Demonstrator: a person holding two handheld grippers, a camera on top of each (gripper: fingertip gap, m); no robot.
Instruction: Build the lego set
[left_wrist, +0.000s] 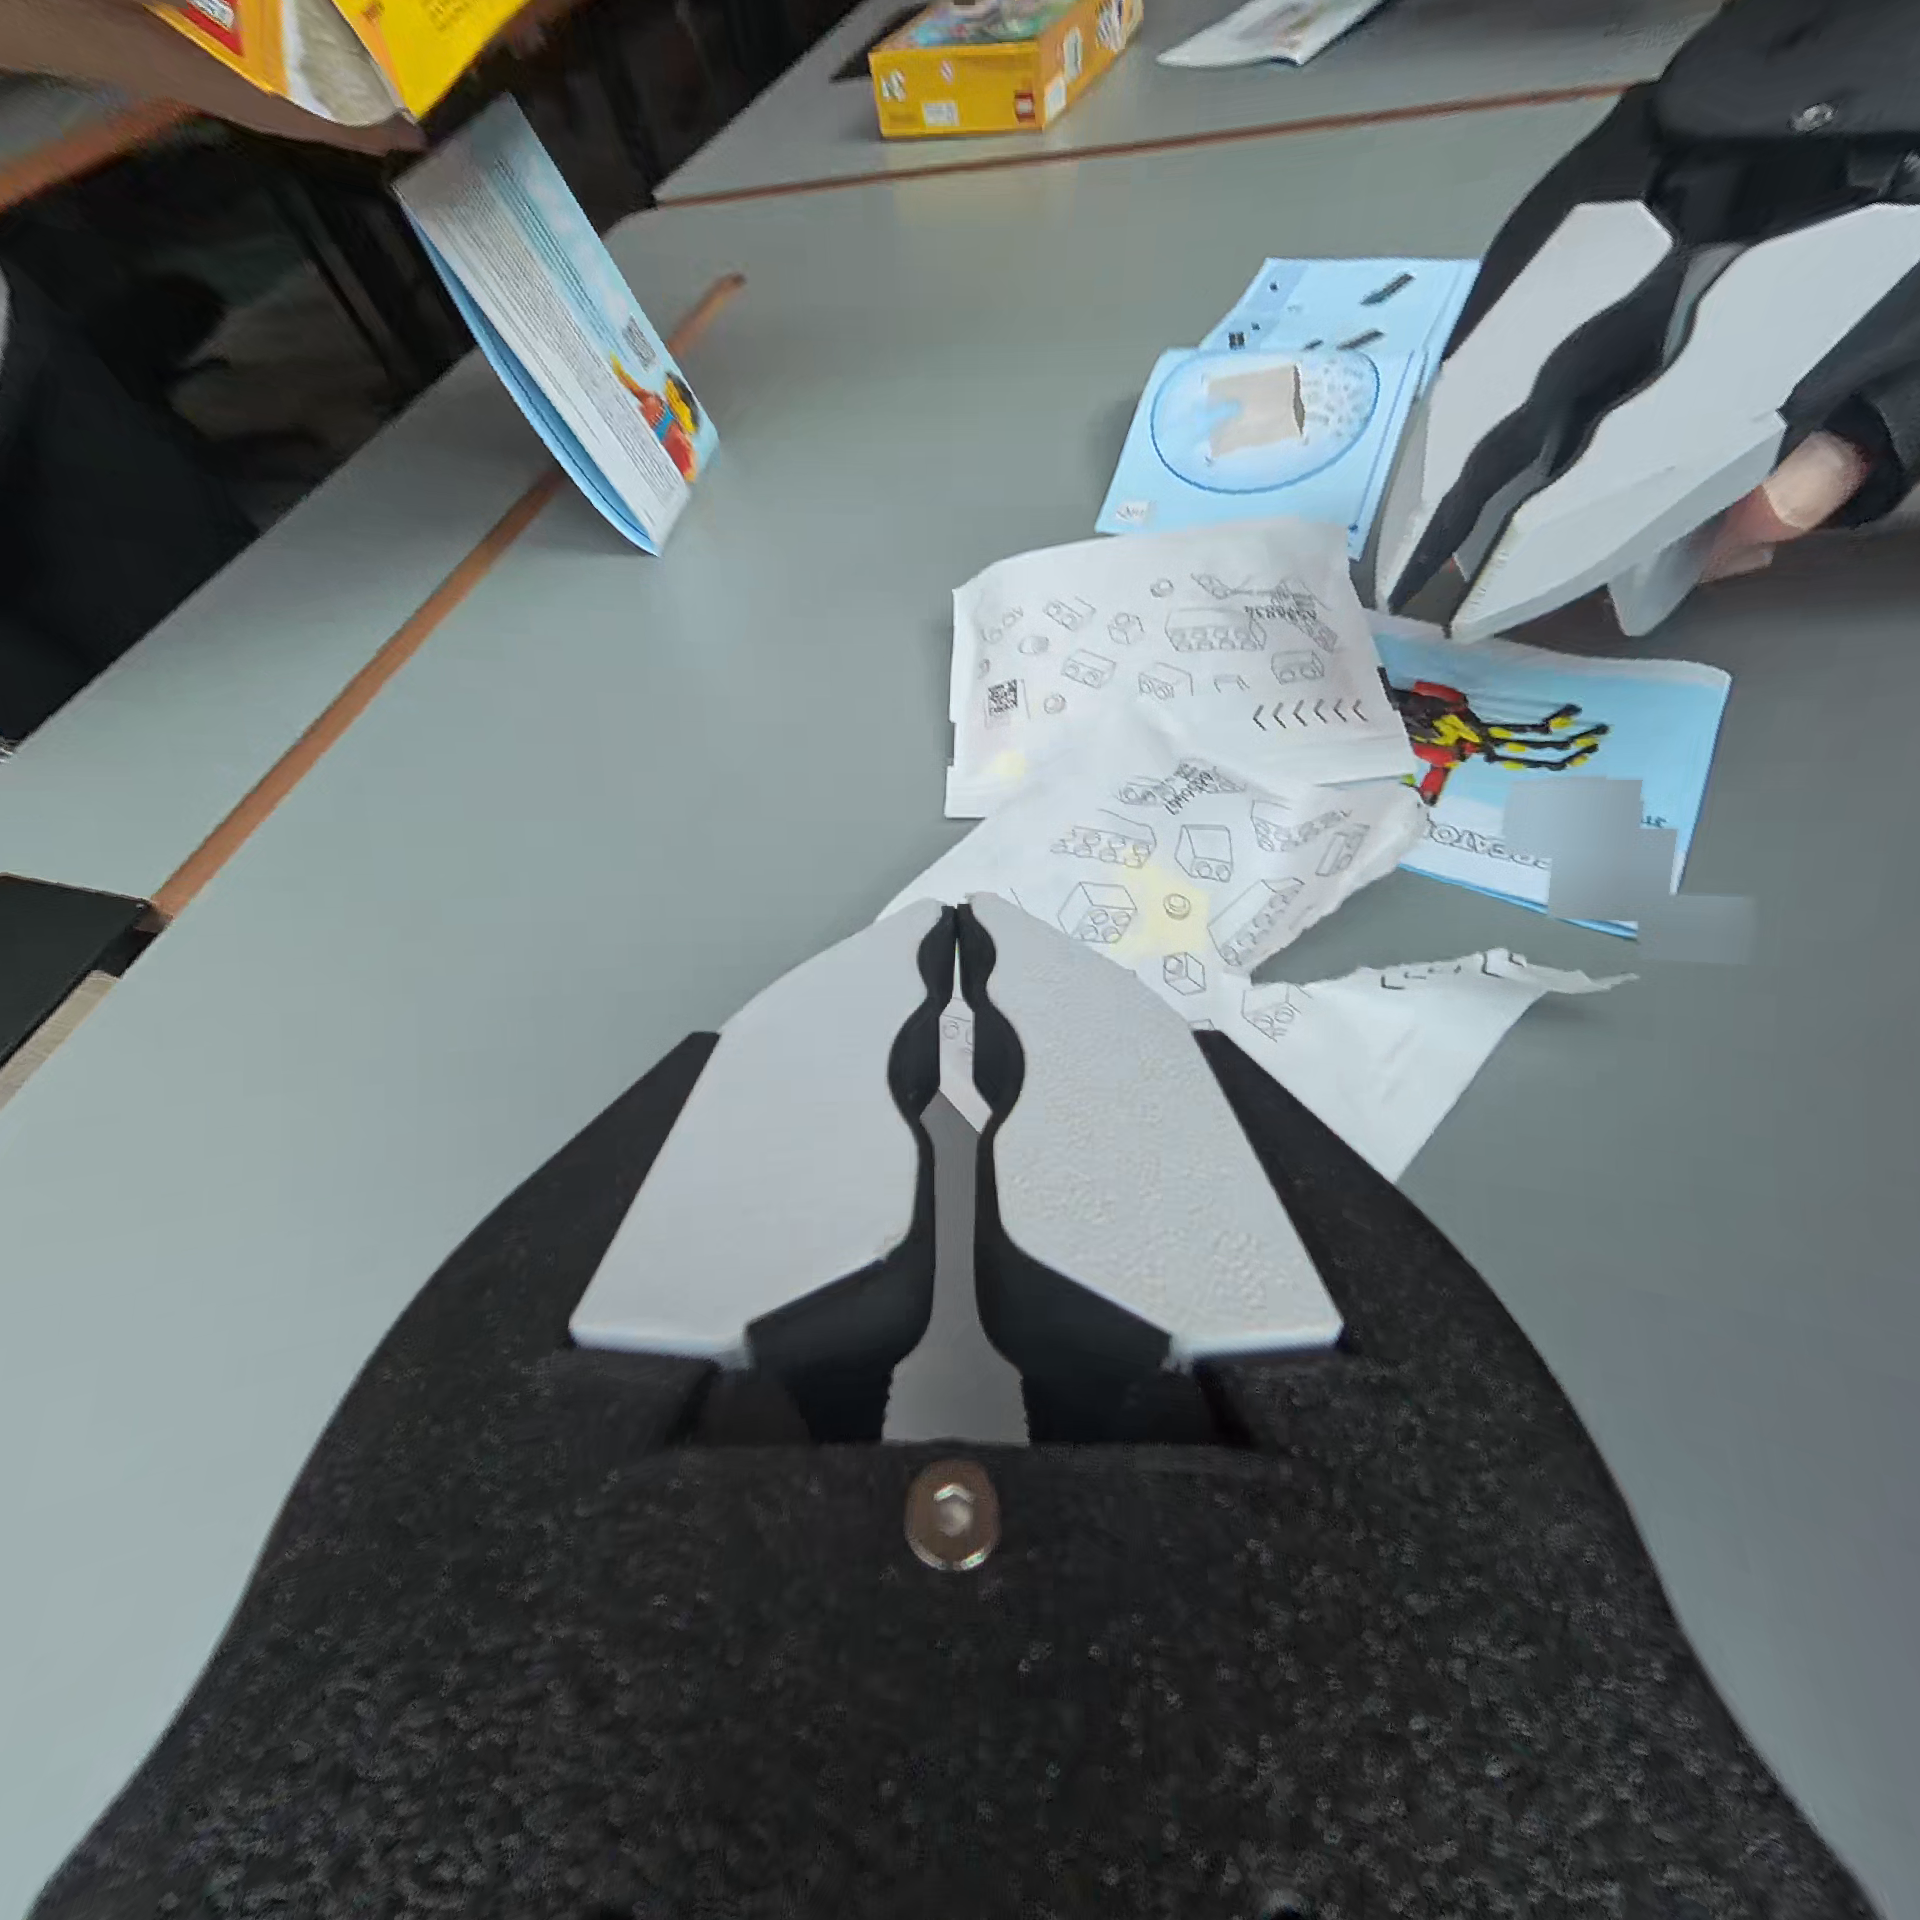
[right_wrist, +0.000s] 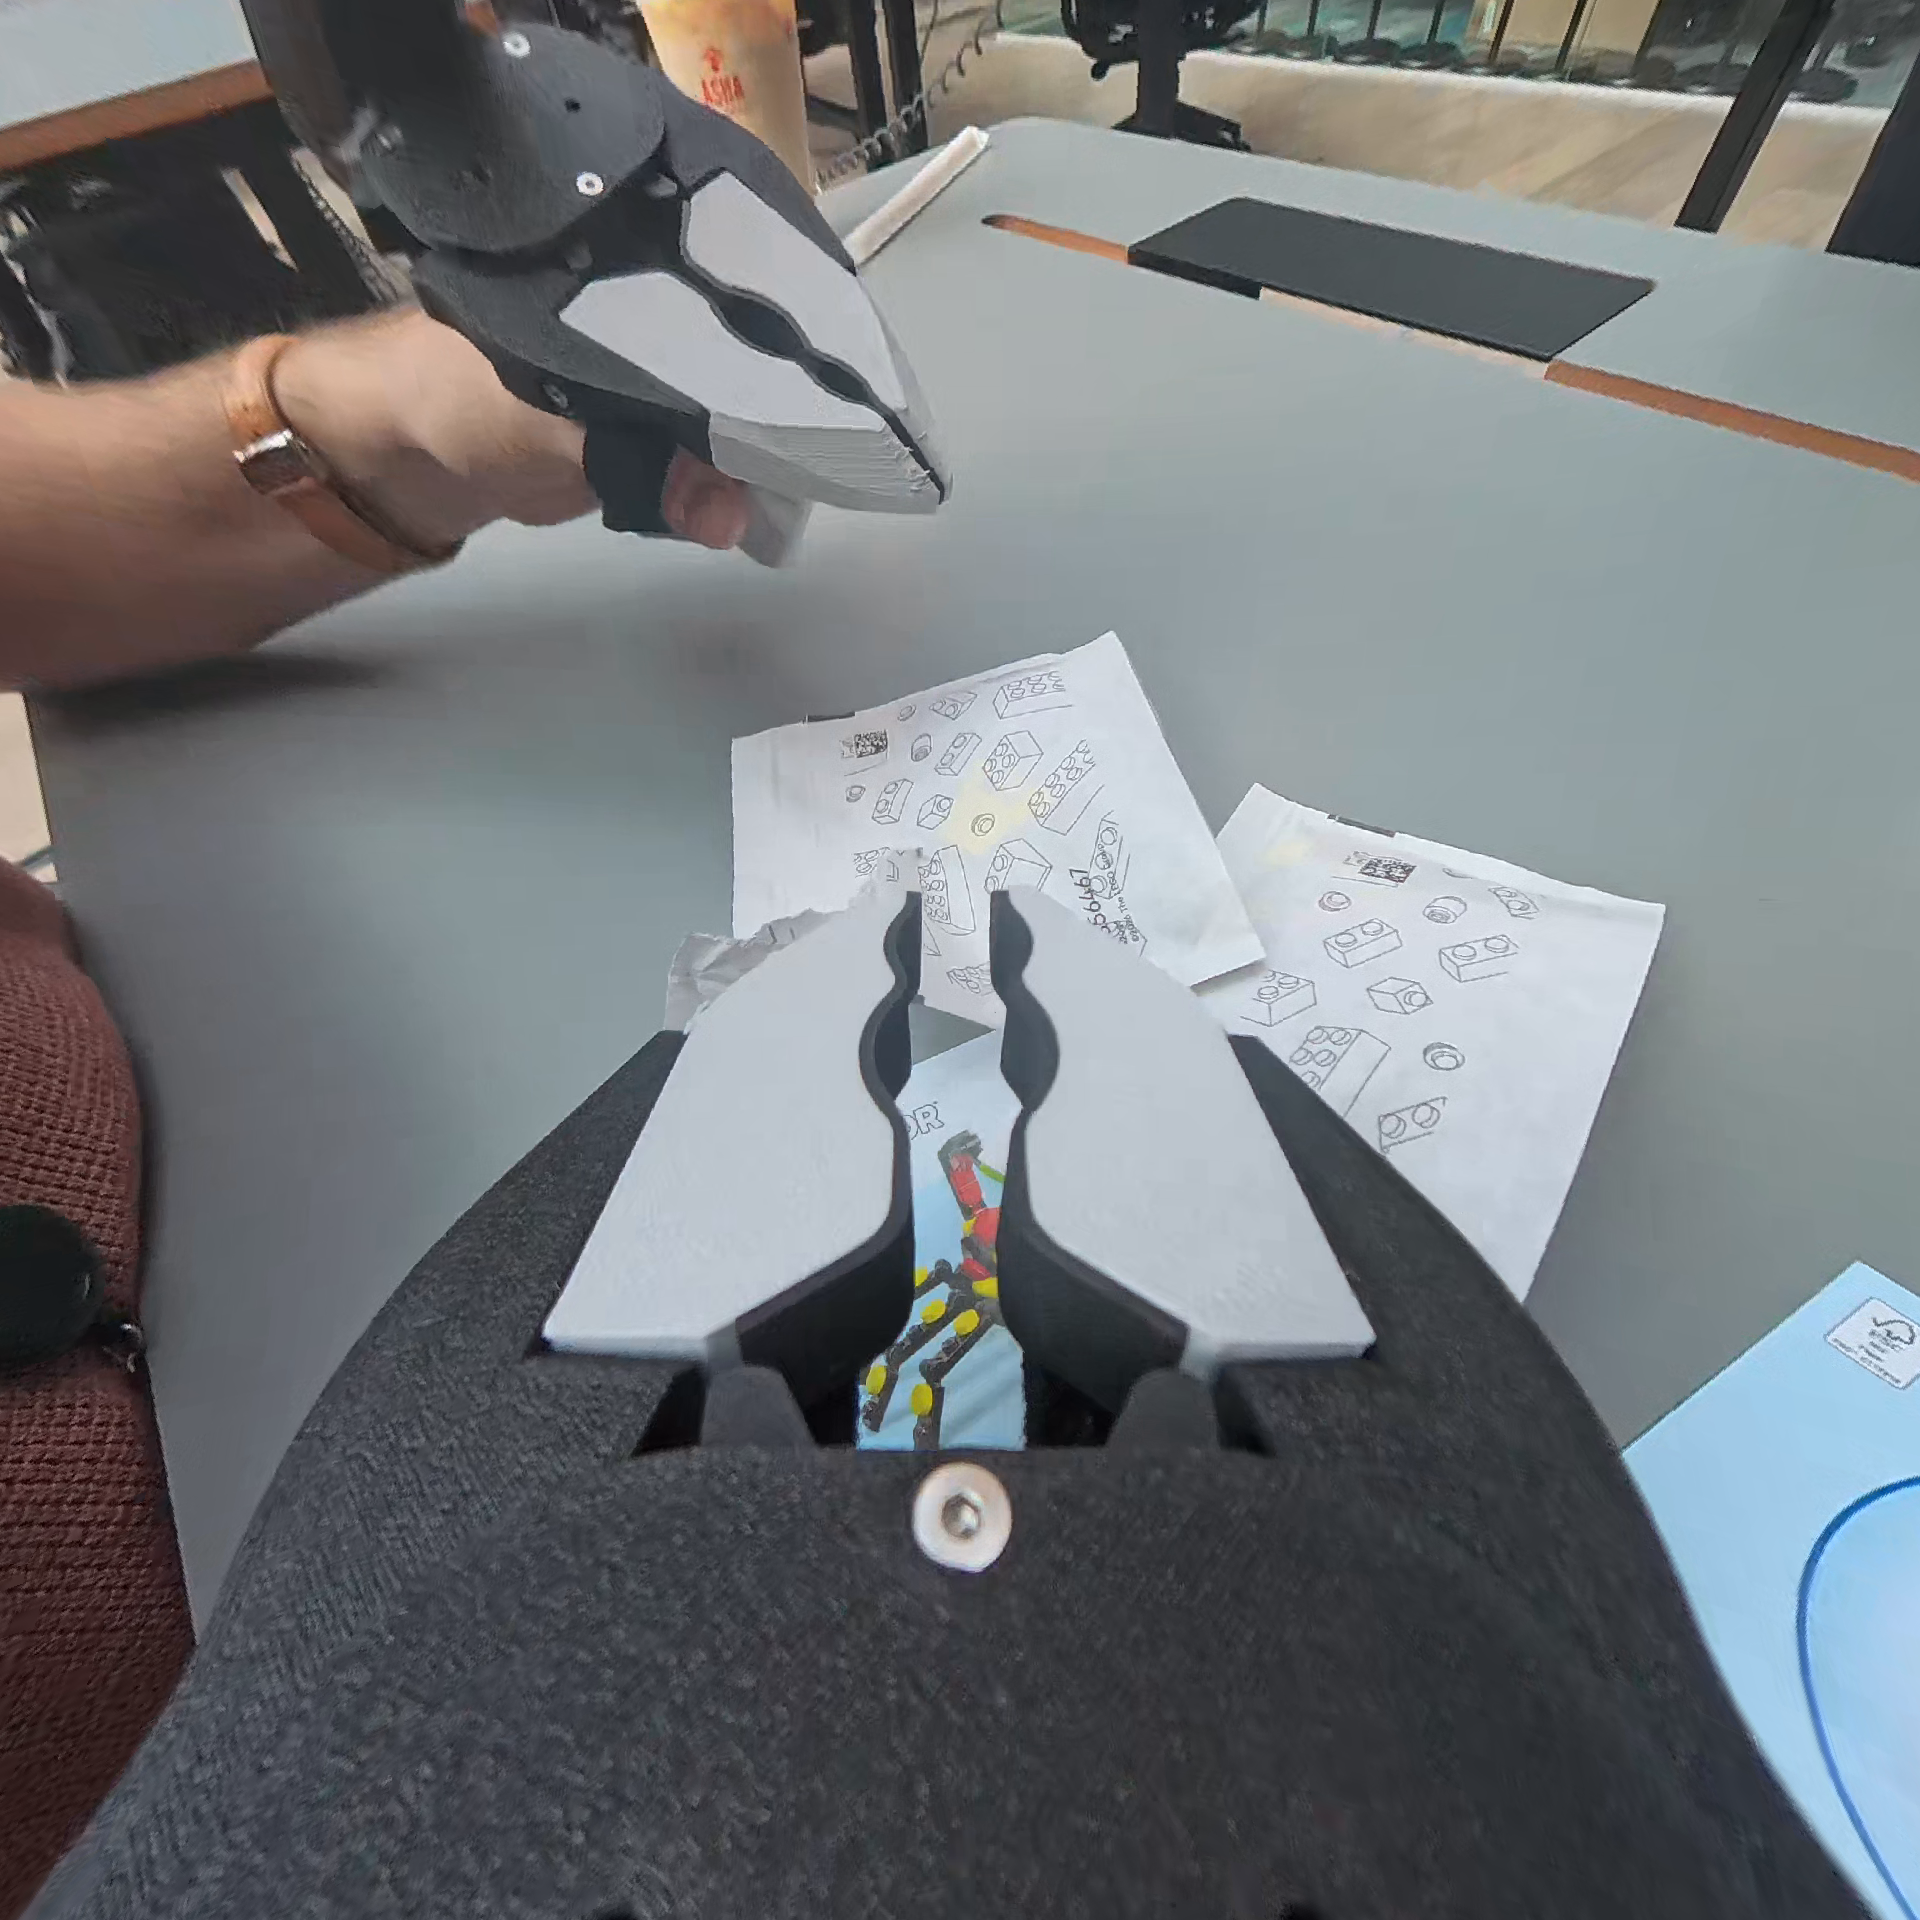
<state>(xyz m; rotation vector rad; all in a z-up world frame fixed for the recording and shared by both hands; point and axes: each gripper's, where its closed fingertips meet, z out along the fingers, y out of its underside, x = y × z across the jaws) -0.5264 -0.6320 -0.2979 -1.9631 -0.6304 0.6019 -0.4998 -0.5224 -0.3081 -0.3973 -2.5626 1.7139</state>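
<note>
Two white paper bags printed with brick drawings lie on the grey table (left_wrist: 520, 831): one flat (left_wrist: 1164, 665), one torn open (left_wrist: 1195, 862); both show in the right wrist view (right_wrist: 987, 790) (right_wrist: 1434, 997). An instruction booklet (left_wrist: 1538, 748) with a red, black and yellow model lies beside them. My left gripper (left_wrist: 956, 914) is shut and empty; the right wrist view shows it raised above the table (right_wrist: 930, 483). My right gripper (right_wrist: 956, 904) is slightly open and empty over the booklet (right_wrist: 956, 1247); it also shows in the left wrist view (left_wrist: 1429, 613). No loose bricks are in view.
A light-blue leaflet (left_wrist: 1268, 426) lies behind the bags and shows at the right (right_wrist: 1818, 1558). A yellow box (left_wrist: 987, 73) sits on the far table. A blue booklet (left_wrist: 561, 332) stands tilted at the left. A black pad (right_wrist: 1392, 275) lies in the table's slot. About 12 cm separates my left fingertips from my right.
</note>
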